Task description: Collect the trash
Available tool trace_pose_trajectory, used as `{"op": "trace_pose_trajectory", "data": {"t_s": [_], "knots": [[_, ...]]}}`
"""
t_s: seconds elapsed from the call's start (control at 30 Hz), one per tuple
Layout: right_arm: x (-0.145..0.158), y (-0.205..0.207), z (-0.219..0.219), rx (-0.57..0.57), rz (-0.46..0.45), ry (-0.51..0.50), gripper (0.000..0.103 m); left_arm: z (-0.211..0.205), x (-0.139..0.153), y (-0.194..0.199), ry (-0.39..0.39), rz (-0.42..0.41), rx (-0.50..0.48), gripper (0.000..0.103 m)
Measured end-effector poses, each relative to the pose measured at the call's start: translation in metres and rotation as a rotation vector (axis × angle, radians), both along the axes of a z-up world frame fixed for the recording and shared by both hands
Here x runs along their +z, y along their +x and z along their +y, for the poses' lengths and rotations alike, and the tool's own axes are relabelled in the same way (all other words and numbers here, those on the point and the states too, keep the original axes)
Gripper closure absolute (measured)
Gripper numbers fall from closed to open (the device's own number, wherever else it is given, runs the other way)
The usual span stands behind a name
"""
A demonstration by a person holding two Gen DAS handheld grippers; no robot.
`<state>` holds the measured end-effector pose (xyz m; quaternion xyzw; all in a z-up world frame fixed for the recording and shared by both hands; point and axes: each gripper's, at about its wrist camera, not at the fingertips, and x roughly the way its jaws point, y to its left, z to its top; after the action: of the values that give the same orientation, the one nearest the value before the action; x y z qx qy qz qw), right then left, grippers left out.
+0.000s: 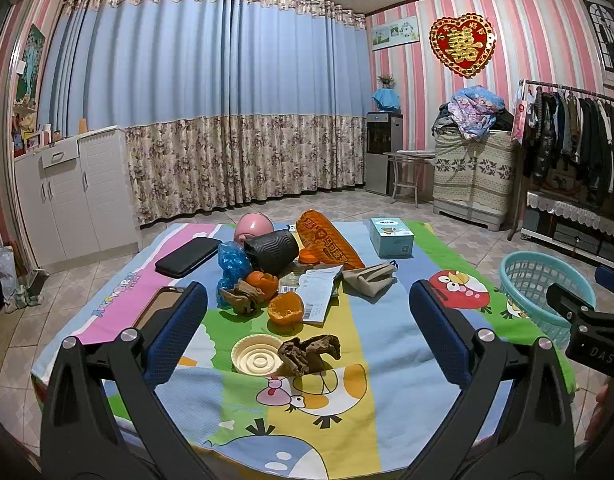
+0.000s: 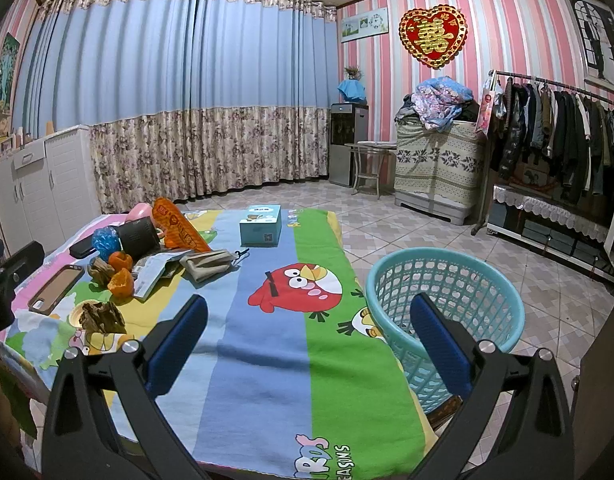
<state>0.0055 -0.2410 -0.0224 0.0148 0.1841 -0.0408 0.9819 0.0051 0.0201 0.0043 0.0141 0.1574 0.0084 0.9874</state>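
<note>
Trash lies on the cartoon cloth of the table (image 1: 387,360): orange peels (image 1: 285,309), a crumpled brown wad (image 1: 310,353) beside a cream lid (image 1: 255,354), another brown wad (image 1: 239,300), a blue plastic bag (image 1: 233,264), a paper slip (image 1: 319,292) and an orange wrapper (image 1: 331,240). The pile also shows in the right wrist view (image 2: 121,282). A teal basket (image 2: 447,304) stands at the table's right edge. My left gripper (image 1: 307,336) is open and empty above the near wad. My right gripper (image 2: 307,340) is open and empty over bare cloth, left of the basket.
A black case (image 1: 187,256), a phone case (image 1: 159,308), a black cup (image 1: 273,250), a pink ball (image 1: 253,226), a beige pouch (image 1: 369,276) and a light blue box (image 1: 391,236) also lie on the table. Tiled floor surrounds it; a clothes rack (image 2: 555,128) stands right.
</note>
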Motion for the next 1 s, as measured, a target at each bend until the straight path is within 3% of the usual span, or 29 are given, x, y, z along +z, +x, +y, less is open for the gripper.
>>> {"op": "trace_pose_trajectory", "data": {"t_s": [0.6,0.8,1.0], "knots": [[-0.006,0.002,0.002,-0.006,0.01,-0.006,0.004,0.02,-0.007,0.006,-0.01,0.031,0.006,0.005],[-0.014,0.005,0.004,-0.018,0.017,-0.025,0.004,0.037,-0.022,0.016,-0.002,0.069,0.035,0.005],[-0.015,0.009,0.011,-0.036,0.024,-0.105,0.004,0.051,-0.049,0.037,-0.004,0.146,0.06,0.005]]}}
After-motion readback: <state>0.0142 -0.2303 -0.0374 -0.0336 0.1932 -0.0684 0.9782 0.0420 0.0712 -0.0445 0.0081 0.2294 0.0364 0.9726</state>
